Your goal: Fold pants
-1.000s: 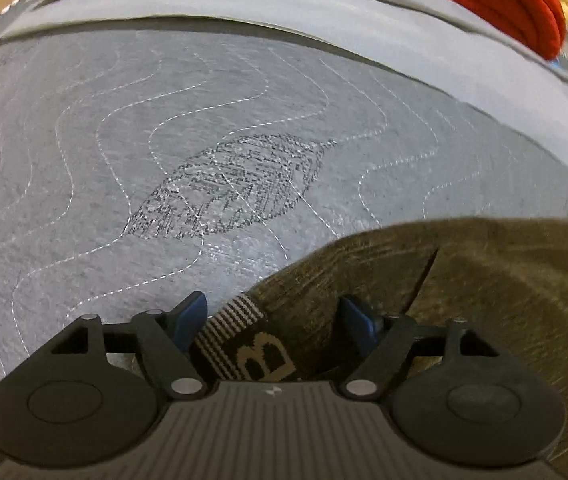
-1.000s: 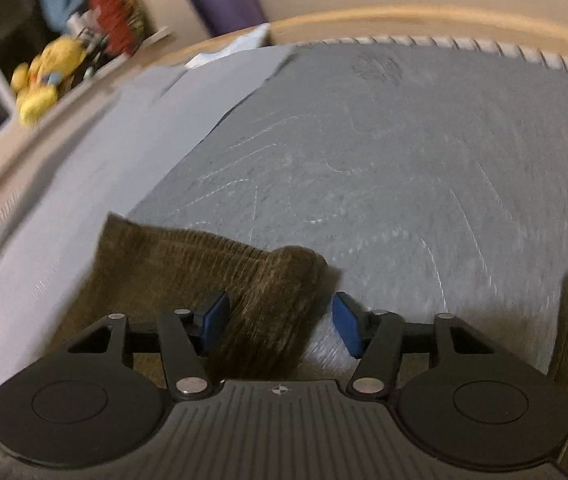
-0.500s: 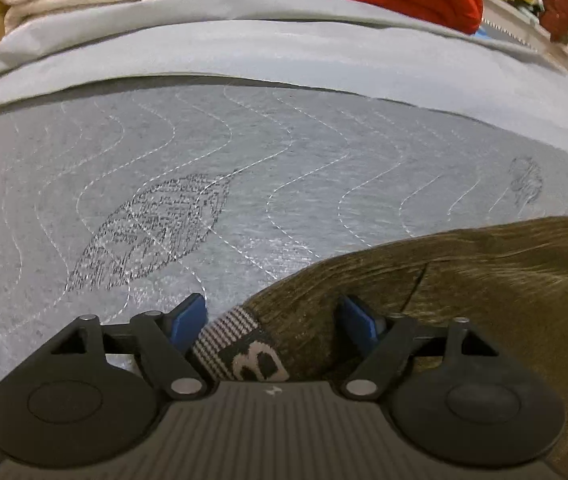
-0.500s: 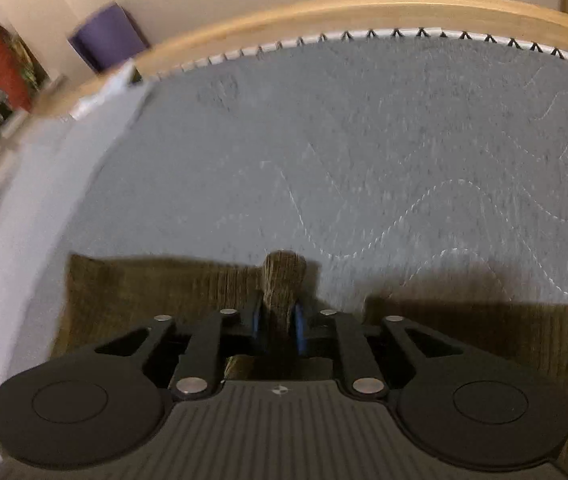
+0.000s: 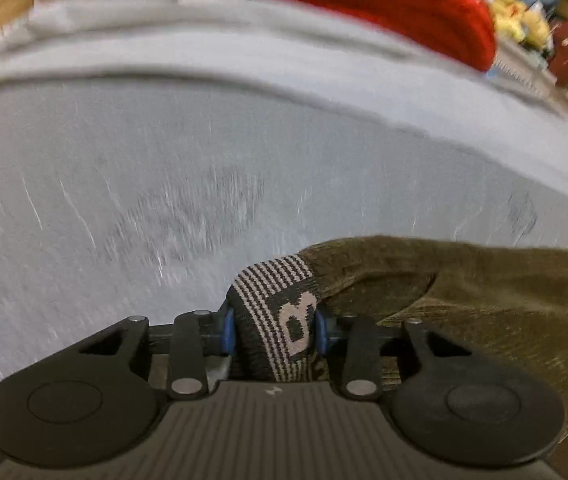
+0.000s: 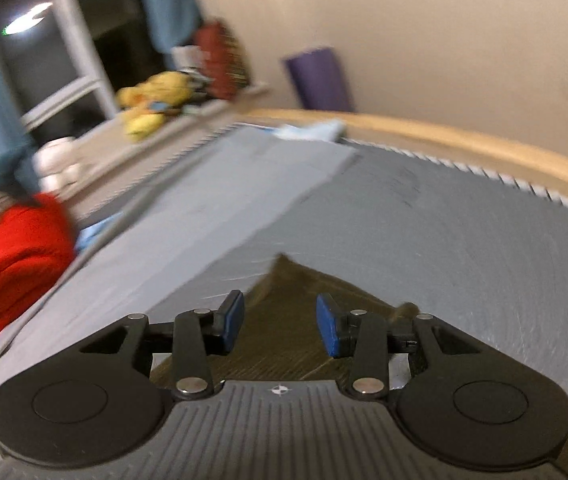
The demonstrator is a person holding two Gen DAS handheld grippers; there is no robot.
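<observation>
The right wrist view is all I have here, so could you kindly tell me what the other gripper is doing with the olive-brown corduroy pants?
Observer: The left gripper is shut on the striped grey elastic waistband of the olive-brown corduroy pants.
Operator: Thank you. Is there any marking on that band?
Observer: Yes, a pale woven letter B sits between the blue pads.
Operator: And what lies beyond it on the bed?
Observer: A folded red knit garment rests at the far side of the grey quilted mattress. Your right gripper, by contrast, is open above the fabric.
</observation>
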